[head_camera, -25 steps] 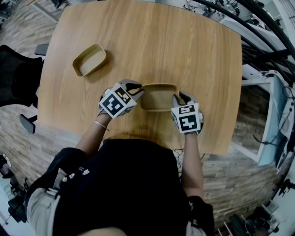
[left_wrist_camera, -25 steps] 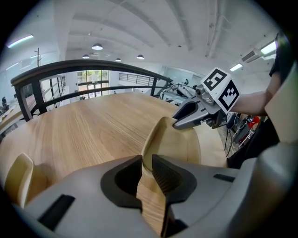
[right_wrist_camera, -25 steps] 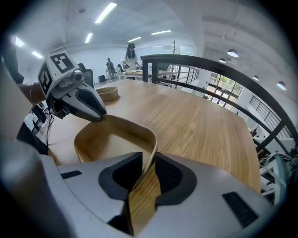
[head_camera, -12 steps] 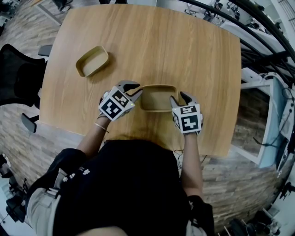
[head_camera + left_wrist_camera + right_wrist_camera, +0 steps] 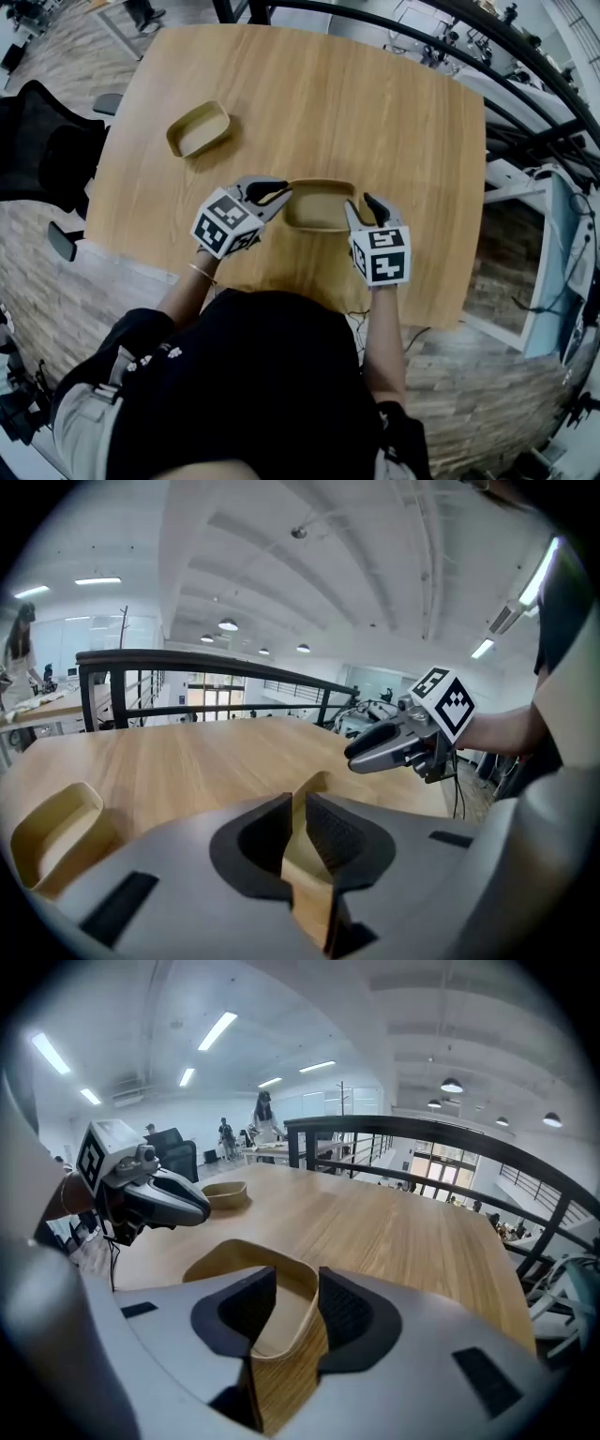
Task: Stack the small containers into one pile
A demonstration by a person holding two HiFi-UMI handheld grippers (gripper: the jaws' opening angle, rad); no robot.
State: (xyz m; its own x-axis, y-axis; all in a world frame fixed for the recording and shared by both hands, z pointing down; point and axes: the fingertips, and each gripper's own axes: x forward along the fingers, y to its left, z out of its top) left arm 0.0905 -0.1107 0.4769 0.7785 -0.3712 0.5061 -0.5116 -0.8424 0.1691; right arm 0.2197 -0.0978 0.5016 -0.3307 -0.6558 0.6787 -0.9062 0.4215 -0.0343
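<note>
Left fingers: the left gripper (image 5: 298, 810) is clamping its dark ribbed pads (image 5: 330, 829) onto the thin end wall of the near container (image 5: 322, 204), with hardly any gap showing beside the wall.
Right fingers: the right gripper (image 5: 295, 1288) is standing with its jaws parted around the opposite end wall. They have just been opening wide and then easing in a little. The wall is lying close against the right-hand pad (image 5: 349, 1312), while a clear gap is showing at the other pad.
Markings: each gripper is carrying a marker cube with black-and-white square patterns, the left cube (image 5: 223, 223) tilted and the right cube (image 5: 382, 255) facing up at the head camera.
Near container, place: it is sitting between the two grippers over the near middle of the table (image 5: 375, 112). Whether it is touching the wood cannot be told.
Near container, axis: tan and oblong with rounded corners, it is facing open side up, with its long axis running side to side from one gripper to the other.
Far container (image 5: 199, 129): it is lying on the table well apart, toward the far left. It is facing open side up, with its long axis slanting from lower left to upper right in the head view.
Surroundings: a black chair (image 5: 42, 141) is standing left of the table, and a dark railing (image 5: 450, 1133) is running beyond its far edge.
</note>
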